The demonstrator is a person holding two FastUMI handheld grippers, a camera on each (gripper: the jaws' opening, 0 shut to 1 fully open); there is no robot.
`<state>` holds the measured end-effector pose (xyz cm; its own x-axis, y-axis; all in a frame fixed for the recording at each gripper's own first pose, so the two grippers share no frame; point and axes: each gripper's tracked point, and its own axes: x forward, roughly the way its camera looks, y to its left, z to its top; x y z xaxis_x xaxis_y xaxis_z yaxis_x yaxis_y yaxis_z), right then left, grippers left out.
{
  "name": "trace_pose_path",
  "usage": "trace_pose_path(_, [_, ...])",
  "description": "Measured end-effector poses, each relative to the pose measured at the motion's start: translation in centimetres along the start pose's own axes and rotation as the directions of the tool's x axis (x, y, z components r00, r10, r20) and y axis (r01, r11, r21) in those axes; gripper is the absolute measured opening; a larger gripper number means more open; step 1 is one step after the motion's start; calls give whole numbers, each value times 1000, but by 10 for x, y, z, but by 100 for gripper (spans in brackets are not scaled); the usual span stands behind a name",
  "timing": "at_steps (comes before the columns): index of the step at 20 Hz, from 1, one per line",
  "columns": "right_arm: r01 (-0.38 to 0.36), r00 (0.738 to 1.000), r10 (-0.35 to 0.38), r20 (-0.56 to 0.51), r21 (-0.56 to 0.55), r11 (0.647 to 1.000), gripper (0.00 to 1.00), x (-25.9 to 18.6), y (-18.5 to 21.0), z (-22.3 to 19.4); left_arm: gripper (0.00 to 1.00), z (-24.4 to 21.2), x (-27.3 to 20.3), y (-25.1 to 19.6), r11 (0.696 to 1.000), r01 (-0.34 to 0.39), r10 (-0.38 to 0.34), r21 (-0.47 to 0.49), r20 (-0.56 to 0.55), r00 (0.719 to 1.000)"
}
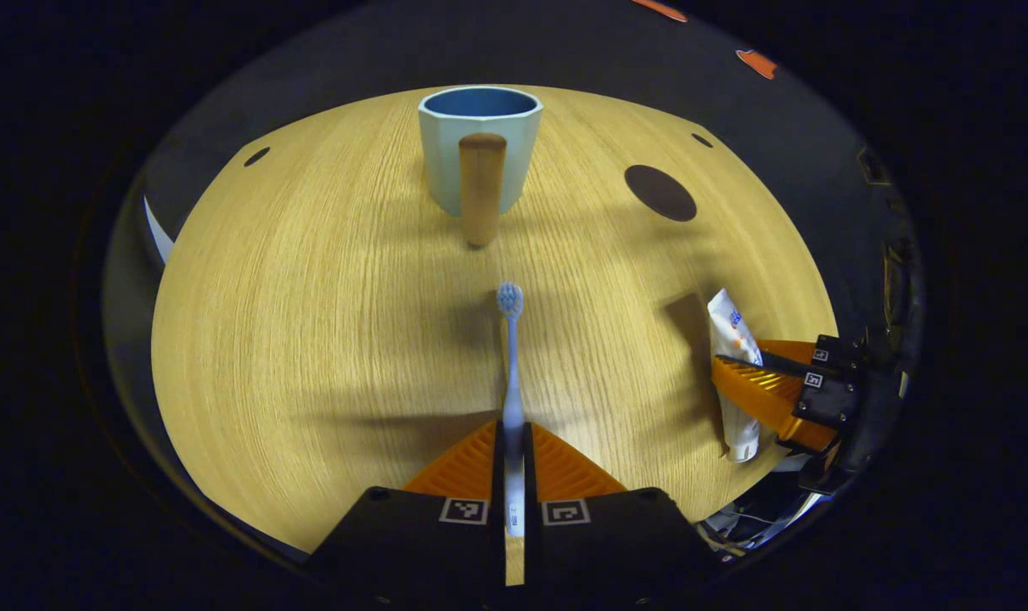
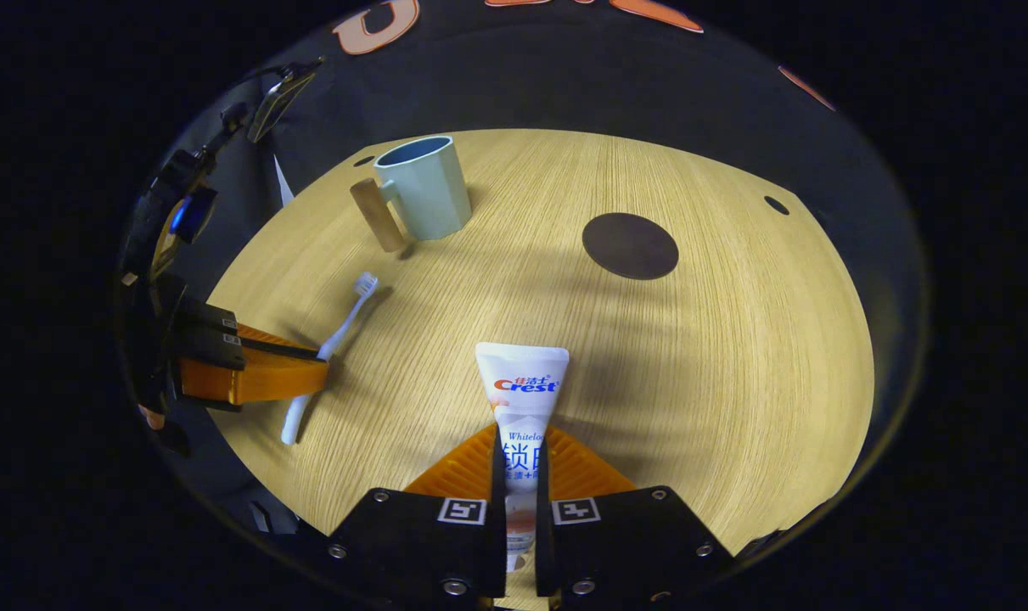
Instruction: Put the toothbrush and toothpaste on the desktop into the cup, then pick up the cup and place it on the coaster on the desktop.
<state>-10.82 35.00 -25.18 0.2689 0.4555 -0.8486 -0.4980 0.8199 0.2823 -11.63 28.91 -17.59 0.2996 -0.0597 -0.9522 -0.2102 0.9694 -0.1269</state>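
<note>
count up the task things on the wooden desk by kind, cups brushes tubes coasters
Pale green cup with a wooden handle: 1
White toothbrush, held in the left gripper: 1
White toothpaste tube, held in the right gripper: 1
Dark round coaster: 1
Total: 4

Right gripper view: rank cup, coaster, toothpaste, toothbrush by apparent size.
1. Toothpaste, nearest the camera, so inflated.
2. Cup, handle included.
3. Coaster, close to the cup; unsure.
4. Toothbrush: long but thinnest.
</note>
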Motion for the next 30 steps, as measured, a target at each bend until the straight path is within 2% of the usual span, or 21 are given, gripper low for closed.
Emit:
trace_pose_path(3, [-9,999,9,37,18,1000,14,-18,-6,4,8,16,-12,0,1000,2,-4,25,77,997])
trace_pose_path(8, [49,990,-47,133,-10,999,14,-26,-15,21,8,10,-11,6,999,13,-22,52,159,987])
trace_pose_path(10, [50,984,-45,171,-23,998,14,-29,-14,27,8,21,-15,7,998,18,-30,62,207,978])
trace_pose_path(15, [75,946,-61,318,-31,997,14,-58,-20,54,8,32,-16,11,997,22,-45,77,307,951])
trace_pose_path(19, [98,899,-82,430,-14,995,14,-81,-27,86,8,41,-16,23,997,12,-44,80,413,910])
trace_pose_path(22, [125,866,-104,490,-10,992,14,-87,-31,93,8,55,-25,49,997,-34,-6,74,489,872])
trace_pose_path(25, [127,846,-107,522,-2,992,14,-93,-27,101,8,68,-37,67,997,-51,9,63,540,841])
trace_pose_path(28, [146,820,-116,560,-9,989,14,-102,-27,107,8,89,-53,80,994,-81,21,67,626,780])
trace_pose_path(30, [144,812,-103,574,-27,989,14,-113,-23,109,8,105,-64,84,994,-89,26,59,675,737])
